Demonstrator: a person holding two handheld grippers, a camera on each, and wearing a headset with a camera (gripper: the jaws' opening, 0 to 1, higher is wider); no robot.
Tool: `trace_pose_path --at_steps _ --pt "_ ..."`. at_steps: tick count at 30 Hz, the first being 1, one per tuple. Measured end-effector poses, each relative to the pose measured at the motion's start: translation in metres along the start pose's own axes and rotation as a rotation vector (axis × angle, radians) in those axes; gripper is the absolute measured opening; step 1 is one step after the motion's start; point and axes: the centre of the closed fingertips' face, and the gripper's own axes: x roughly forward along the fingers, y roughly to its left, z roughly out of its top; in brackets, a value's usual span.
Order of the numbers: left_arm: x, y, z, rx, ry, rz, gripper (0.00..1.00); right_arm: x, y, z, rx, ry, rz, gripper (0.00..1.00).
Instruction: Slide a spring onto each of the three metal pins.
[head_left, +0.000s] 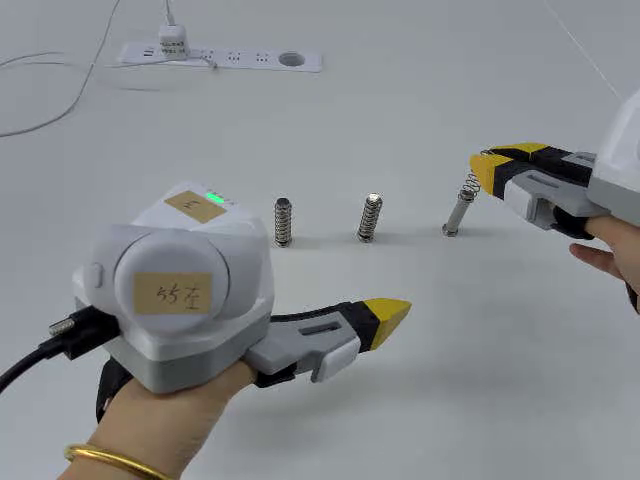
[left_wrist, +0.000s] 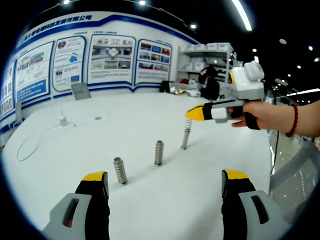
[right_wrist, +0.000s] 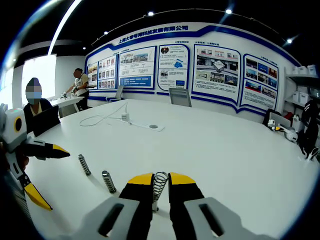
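Three metal pins stand in a row on the white table (head_left: 420, 330). The left pin (head_left: 283, 222) and the middle pin (head_left: 370, 217) each wear a spring. The right pin (head_left: 457, 214) leans, with a spring (head_left: 470, 184) at its top end. My right gripper (head_left: 487, 165) is shut on that spring (right_wrist: 159, 184), as the right gripper view shows. My left gripper (head_left: 385, 312) hovers in front of the row, open and holding nothing, its jaws wide apart in the left gripper view (left_wrist: 165, 176). That view also shows the row of pins (left_wrist: 159, 152).
A white power strip (head_left: 220, 57) with a plugged-in charger lies at the far side, and a cable (head_left: 60, 110) trails to the left. A person (right_wrist: 37, 107) sits at another table in the distance. Shelves (left_wrist: 210, 62) stand far behind.
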Motion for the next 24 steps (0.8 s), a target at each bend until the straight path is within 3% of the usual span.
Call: trace_pose_path --at_steps 7,24 --pt "-0.001 0.002 0.003 0.005 -0.011 0.009 0.93 -0.001 0.005 -0.004 -0.069 0.016 -0.007 0.12" --pt "0.0 0.002 0.002 0.004 -0.007 0.011 0.92 0.002 0.011 -0.024 -0.121 0.069 -0.015 0.12"
